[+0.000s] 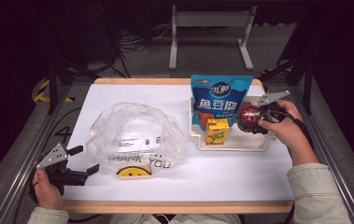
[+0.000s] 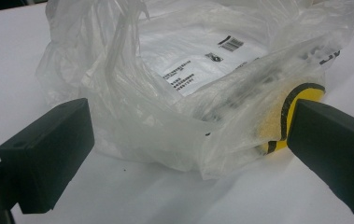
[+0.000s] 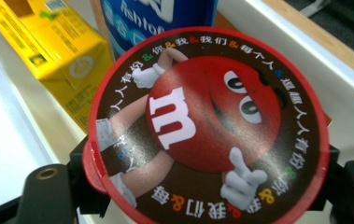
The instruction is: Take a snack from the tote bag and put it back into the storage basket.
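Note:
A red round M&M's tub [image 1: 248, 114] hangs low over the white tray [image 1: 230, 145] at the table's right, with my right gripper [image 1: 254, 119] shut on its sides. In the right gripper view the tub's lid [image 3: 207, 126] faces the camera, and the black jaws of the right gripper [image 3: 207, 175] press on it from both sides. My left gripper [image 1: 88, 159] stands open at the near left, just in front of a crumpled clear plastic bag [image 1: 135, 133]. Seen from the left gripper [image 2: 188, 144], the bag [image 2: 188, 84] lies between and beyond the spread jaws, untouched.
The tray also holds a tall blue snack pouch [image 1: 217, 100] standing at its back and a yellow drink carton [image 1: 216, 131] beside the tub. A yellow smiley print [image 1: 133, 171] marks the bag's near edge. The white table top ends in a wooden rim.

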